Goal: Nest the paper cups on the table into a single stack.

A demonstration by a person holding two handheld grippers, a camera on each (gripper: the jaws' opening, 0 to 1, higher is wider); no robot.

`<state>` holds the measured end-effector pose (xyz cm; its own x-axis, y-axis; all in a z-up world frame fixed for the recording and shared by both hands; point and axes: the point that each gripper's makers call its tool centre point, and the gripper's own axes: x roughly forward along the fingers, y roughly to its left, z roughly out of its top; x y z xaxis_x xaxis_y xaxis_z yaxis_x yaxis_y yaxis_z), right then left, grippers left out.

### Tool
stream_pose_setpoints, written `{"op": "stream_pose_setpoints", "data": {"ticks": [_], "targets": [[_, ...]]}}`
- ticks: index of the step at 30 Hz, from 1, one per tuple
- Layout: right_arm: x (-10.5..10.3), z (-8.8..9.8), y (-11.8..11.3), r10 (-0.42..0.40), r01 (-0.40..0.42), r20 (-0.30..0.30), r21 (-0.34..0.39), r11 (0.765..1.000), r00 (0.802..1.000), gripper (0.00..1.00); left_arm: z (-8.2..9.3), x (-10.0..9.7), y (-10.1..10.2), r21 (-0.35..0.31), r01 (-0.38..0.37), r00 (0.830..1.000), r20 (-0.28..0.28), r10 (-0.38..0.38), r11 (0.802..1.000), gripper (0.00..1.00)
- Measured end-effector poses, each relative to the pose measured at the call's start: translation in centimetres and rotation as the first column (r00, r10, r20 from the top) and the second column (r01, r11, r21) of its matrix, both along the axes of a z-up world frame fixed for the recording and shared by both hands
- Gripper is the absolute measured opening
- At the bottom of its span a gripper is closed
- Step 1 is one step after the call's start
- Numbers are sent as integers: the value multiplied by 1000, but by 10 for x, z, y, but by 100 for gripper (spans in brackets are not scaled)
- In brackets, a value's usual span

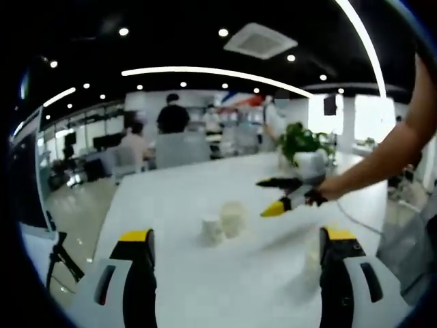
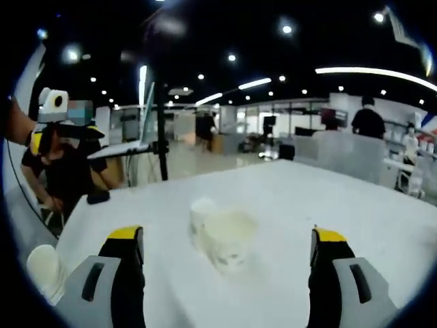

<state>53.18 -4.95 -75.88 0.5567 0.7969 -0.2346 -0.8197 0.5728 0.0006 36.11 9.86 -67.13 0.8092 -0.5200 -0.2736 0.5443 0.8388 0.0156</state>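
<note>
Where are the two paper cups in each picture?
Left gripper view: the two paper cups stand side by side in the middle of the white table, past the open jaws.
Right gripper view: the same cups sit in the middle, between the open jaws, blurry.
Shared landmark: the person in black standing beyond the table.

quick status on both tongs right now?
Left tongs: open, holding nothing, paper cups ahead on the table.
Right tongs: open, holding nothing, aimed at the cups.
</note>
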Motion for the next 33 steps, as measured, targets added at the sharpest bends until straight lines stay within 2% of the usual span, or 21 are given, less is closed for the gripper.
{"op": "stream_pose_setpoints", "data": {"ticks": [2, 3, 11, 16, 19, 22, 28, 33], "targets": [[2, -2, 3, 2, -2, -8, 3, 1000, 1000, 100, -2, 1, 0, 6, -2, 1000, -7, 2, 1000, 98], [3, -7, 5, 4, -4, -37, 3, 1000, 999, 100, -3, 1, -1, 14, -2, 1000, -11, 2, 1000, 98], [14, -21, 16, 27, -28, -56, -12, 1000, 998, 98, -17, 7, 5, 47, 22, 999, -33, -20, 999, 98], [24, -38, 21, 32, -34, -81, -24, 999, 996, 92, -17, 9, 5, 48, 17, 999, -36, -15, 999, 98], [27, -46, 26, 45, -48, -92, -36, 998, 995, 89, -23, 6, 6, 47, 14, 999, -52, -12, 999, 98], [32, -51, 30, 51, -55, -101, -46, 997, 994, 82, -34, 1, 9, 54, 15, 997, -78, -11, 998, 98], [35, -60, 41, 81, -90, -125, -67, 994, 989, 60, -39, 4, 16, 59, 9, 995, -95, -4, 998, 98], [40, -68, 44, 89, -100, -136, -73, 992, 987, 56, -40, 7, 16, 61, 9, 995, -101, -3, 998, 98]]}}
